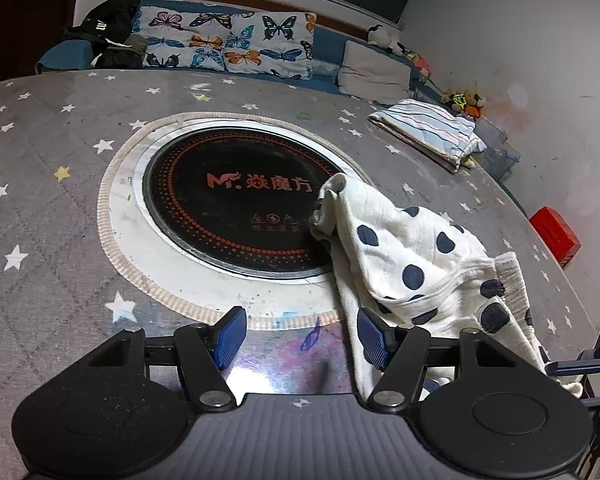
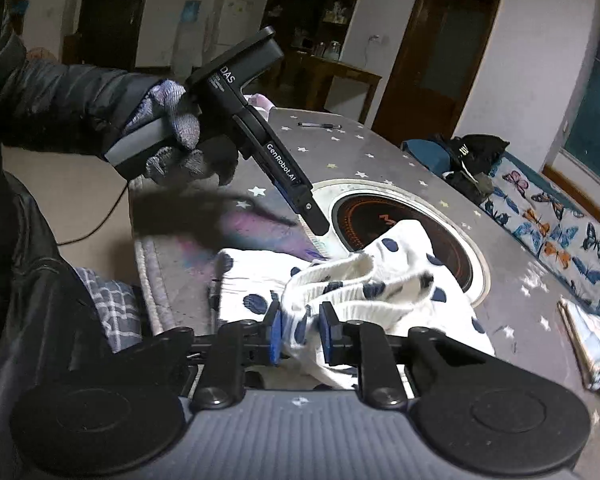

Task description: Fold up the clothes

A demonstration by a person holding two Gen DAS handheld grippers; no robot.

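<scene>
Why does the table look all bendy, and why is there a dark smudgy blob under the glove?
Left wrist view: the fisheye lens bends the starry table into a dome; the spotted cloth looks sharp. Right wrist view: the dark smear under the gloved hand is blurred, shadow or motion I cannot tell; the room behind is dim, and the cloth near the right gripper looks slightly soft.

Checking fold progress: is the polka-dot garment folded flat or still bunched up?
Bunched up. The polka-dot garment lies crumpled, one end raised over the round cooktop, its edges uneven.
</scene>
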